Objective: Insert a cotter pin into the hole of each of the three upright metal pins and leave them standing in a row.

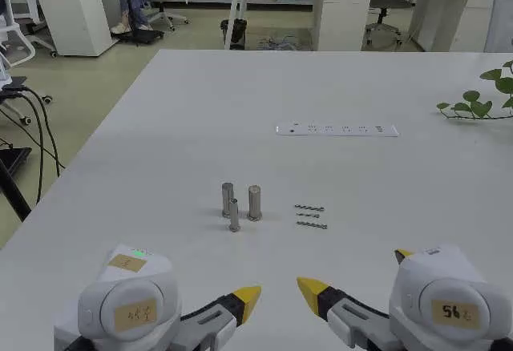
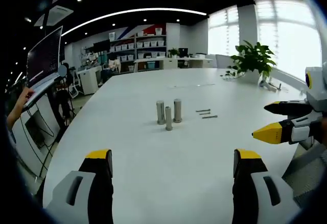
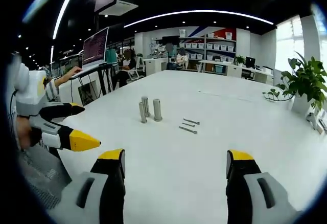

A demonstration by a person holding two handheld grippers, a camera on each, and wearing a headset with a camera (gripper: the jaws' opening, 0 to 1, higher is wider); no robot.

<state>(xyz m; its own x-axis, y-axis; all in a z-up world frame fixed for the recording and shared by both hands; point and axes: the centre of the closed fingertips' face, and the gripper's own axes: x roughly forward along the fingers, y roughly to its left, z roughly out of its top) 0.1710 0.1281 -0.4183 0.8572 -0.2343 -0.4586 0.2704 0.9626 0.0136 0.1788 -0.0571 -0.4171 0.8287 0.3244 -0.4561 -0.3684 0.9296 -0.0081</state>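
Since both are spread and empty, the right hand-held gripper (image 3: 176,156) should pinch a cotter pin (image 1: 309,215) by one end from those lying beside the clustered upright metal pins (image 1: 240,203) in the middle of the table (image 1: 361,86), while the left hand-held gripper (image 2: 173,156) steadies a pin.

Three metal pins (image 1: 240,203) are placed upright in a close cluster on the table (image 1: 144,167); three cotter pins (image 1: 310,216) are laid just right of them. A power strip (image 1: 337,130) is seen farther behind.
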